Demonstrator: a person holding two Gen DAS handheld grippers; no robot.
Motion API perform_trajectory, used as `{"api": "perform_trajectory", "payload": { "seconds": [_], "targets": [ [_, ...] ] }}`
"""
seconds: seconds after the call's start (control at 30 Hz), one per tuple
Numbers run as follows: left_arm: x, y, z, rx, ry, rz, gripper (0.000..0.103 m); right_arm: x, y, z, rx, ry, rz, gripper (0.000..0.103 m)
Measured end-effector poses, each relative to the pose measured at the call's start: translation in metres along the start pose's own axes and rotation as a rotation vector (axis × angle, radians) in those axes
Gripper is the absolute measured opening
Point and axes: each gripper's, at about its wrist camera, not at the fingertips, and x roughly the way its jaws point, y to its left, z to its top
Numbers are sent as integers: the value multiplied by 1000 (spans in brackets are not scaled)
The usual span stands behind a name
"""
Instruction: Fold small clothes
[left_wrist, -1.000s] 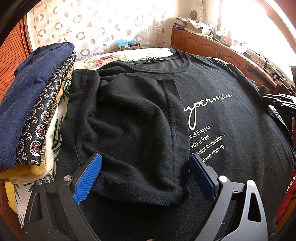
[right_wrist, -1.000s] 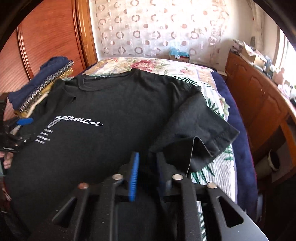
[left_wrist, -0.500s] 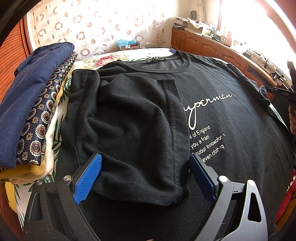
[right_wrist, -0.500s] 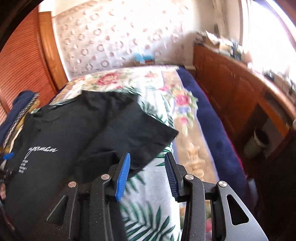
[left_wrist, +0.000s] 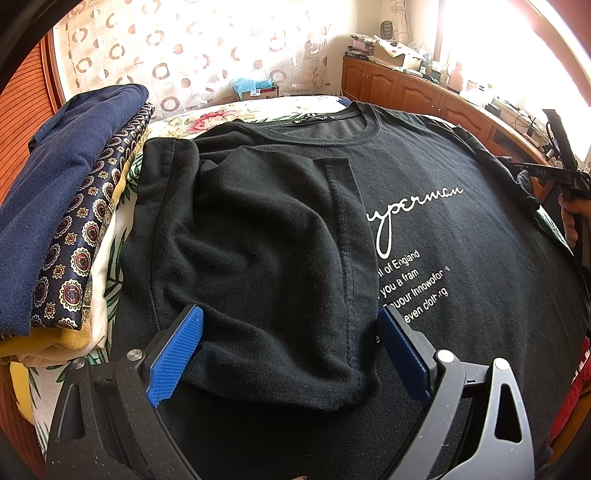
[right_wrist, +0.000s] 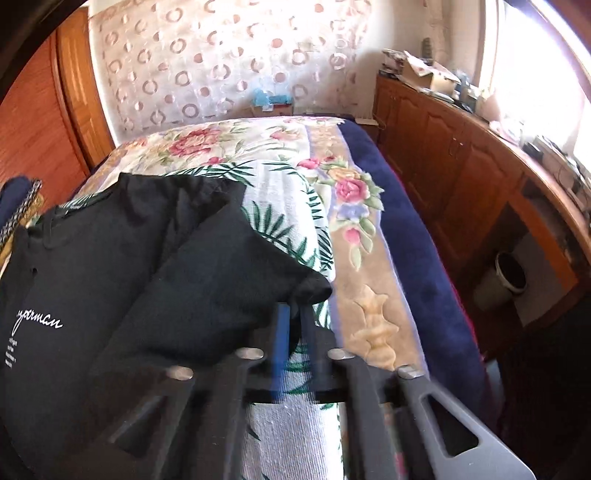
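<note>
A black T-shirt (left_wrist: 461, 236) with white lettering lies flat on the bed. Its left sleeve (left_wrist: 258, 240) is folded in over the chest. My left gripper (left_wrist: 288, 350) is open, its blue pads either side of that folded sleeve's lower edge, holding nothing. In the right wrist view the shirt's right sleeve (right_wrist: 221, 273) lies out to the side, and my right gripper (right_wrist: 295, 317) is shut on the sleeve's corner. The right gripper also shows in the left wrist view (left_wrist: 554, 173) at the shirt's far right edge.
A stack of folded clothes (left_wrist: 55, 206), navy on top, sits left of the shirt. The floral bedspread (right_wrist: 280, 184) with a navy border runs right of it. Wooden cabinets (right_wrist: 461, 166) and a bin (right_wrist: 509, 273) stand beyond the bed's right side.
My right gripper let go near the shirt's side, opened, shifted right to the right sleeve and closed on its corner. The left gripper has not moved.
</note>
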Motion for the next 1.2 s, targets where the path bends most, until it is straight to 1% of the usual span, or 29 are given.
{"api": "perform_trajectory", "payload": {
  "seconds": [0.1, 0.2, 0.3, 0.4, 0.47, 0.53, 0.57, 0.63, 0.7, 0.77, 0.87, 1.0, 1.13, 1.2],
  "targets": [
    [0, 0, 0, 0, 0, 0, 95, -7, 9, 3, -39, -43, -4, 3],
    [0, 0, 0, 0, 0, 0, 95, -24, 24, 7, -56, -102, 58, 3],
    [0, 0, 0, 0, 0, 0, 95, -42, 57, 17, -119, -146, 122, 3],
    [0, 0, 0, 0, 0, 0, 95, -59, 99, 30, -194, -182, 191, 3],
    [0, 0, 0, 0, 0, 0, 95, -64, 125, 39, -231, -188, 219, 3],
    [0, 0, 0, 0, 0, 0, 95, -63, 143, 46, -247, -166, 256, 4],
    [0, 0, 0, -1, 0, 0, 95, -61, 150, 49, -251, -163, 259, 12],
    [0, 0, 0, 0, 0, 0, 95, -60, 153, 50, -248, -171, 261, 22],
    [0, 0, 0, 0, 0, 0, 95, -57, 147, 49, -234, -173, 276, 23],
    [0, 0, 0, 0, 0, 0, 95, -53, 138, 43, -232, -162, 252, 23],
    [0, 0, 0, 0, 0, 0, 95, -43, 132, 38, -245, -127, 205, 23],
    [0, 0, 0, 0, 0, 0, 95, -37, 126, 26, -255, -85, 177, 23],
    [0, 0, 0, 0, 0, 0, 95, -18, 126, 14, -246, -33, 154, 23],
    [0, 0, 0, 0, 0, 0, 95, -6, 129, 8, -264, 4, 154, 23]
  ]
}}
